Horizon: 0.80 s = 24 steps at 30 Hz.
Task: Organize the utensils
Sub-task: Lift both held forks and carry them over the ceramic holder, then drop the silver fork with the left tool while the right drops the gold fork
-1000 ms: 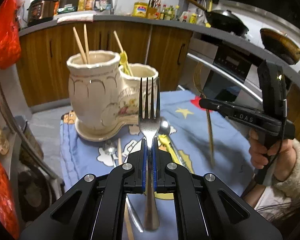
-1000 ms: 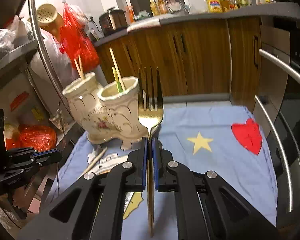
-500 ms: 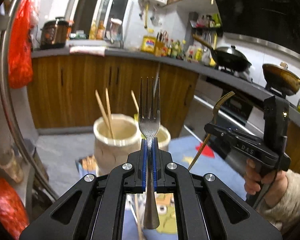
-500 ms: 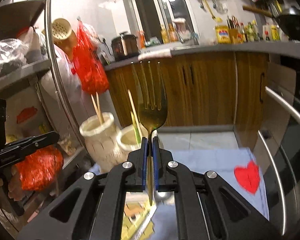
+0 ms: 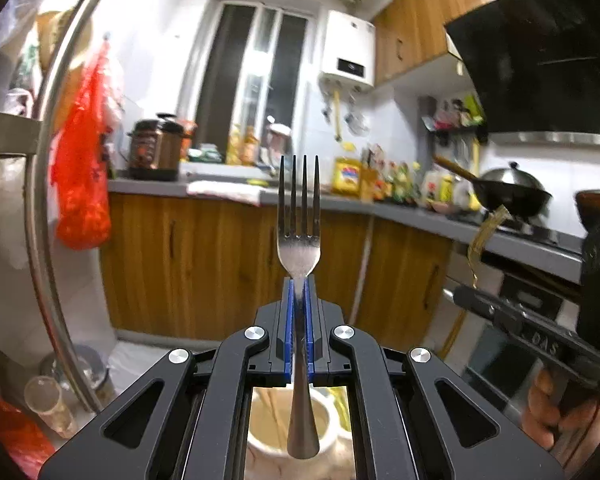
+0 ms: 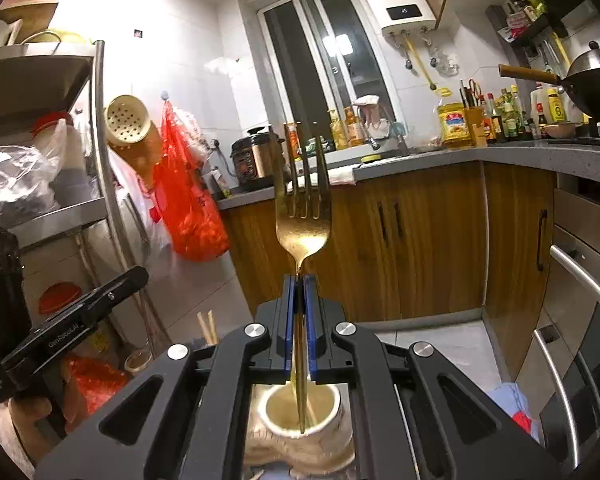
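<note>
The silver stainless-steel fork (image 5: 299, 240) stands upright, tines at twelve o'clock, clenched at its neck between the blue pads of the left hand-held gripper (image 5: 299, 280). Its flared, smooth handle end hangs just over the mouth of the cream ceramic utensil pot (image 5: 260, 436), which shows through the gap at six o'clock in the left wrist view; thin wooden chopsticks (image 5: 274, 404) already lean inside that pot.

The gold-coloured metal fork (image 6: 303, 216) is likewise upright, grasped at its thin neck by the right hand-held gripper (image 6: 300, 280). Its slim, polished stem runs down to six o'clock and its tip appears to sit within, or right at, the rim of a second cream ceramic cup (image 6: 332, 412), joined to a lumpy, embossed base. Whether the tip touches the inside cannot be told.

Judged from this, the sorting is partway: chopsticks are stowed, both forks are lifted and lined up over their holders, but neither is released. What remains is lowering each handle into its opening and letting go; any utensils left on the table are out of sight here.

Further out, at nine o'clock in the right wrist view, two more pale chopstick tips (image 6: 206, 326) rise beside the frame, and a glossy red plastic bag (image 6: 188, 200) hangs from a steel rack. A blue cloth (image 6: 512, 404) with a red patch peeks at four o'clock.
</note>
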Each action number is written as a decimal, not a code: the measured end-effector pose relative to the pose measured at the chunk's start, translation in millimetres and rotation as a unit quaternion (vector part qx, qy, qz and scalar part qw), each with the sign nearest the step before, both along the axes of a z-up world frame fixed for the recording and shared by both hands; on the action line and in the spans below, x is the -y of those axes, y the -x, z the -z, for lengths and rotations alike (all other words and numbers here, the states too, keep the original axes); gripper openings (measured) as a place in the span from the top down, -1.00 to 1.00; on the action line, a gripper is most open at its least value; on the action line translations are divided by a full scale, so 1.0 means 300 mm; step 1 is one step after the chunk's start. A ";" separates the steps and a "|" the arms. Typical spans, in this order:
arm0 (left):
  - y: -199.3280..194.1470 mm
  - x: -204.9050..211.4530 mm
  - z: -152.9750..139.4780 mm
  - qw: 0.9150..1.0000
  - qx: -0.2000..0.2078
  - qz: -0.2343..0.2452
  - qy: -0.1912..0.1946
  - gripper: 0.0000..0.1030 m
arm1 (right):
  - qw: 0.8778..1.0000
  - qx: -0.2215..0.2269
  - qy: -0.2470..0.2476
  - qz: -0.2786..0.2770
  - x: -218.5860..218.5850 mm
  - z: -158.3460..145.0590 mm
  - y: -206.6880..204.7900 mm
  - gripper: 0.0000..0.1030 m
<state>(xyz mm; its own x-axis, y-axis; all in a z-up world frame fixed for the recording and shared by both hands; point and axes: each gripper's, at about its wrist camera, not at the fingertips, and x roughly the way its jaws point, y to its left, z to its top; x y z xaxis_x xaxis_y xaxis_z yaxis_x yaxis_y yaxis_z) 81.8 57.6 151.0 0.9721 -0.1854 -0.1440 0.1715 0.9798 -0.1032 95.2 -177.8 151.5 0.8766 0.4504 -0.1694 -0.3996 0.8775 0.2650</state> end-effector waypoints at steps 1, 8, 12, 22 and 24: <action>-0.010 0.006 0.006 1.000 0.008 -0.017 -0.008 0.89 | 1.000 0.000 -0.001 0.004 -0.008 0.009 -0.015 0.89; -0.076 0.021 0.095 0.999 0.000 -0.040 -0.015 0.89 | 1.000 -0.008 0.002 -0.010 -0.046 0.104 -0.067 0.89; -0.091 0.018 0.153 0.999 -0.027 -0.020 -0.020 0.89 | 0.999 -0.036 0.016 -0.021 -0.059 0.167 -0.095 0.89; -0.097 0.024 0.250 0.995 -0.089 0.005 -0.047 0.89 | 0.993 -0.111 0.030 -0.031 -0.077 0.281 -0.162 0.90; -0.097 0.019 0.259 0.994 -0.098 0.012 -0.045 0.89 | 0.993 -0.112 0.030 -0.033 -0.077 0.280 -0.162 0.89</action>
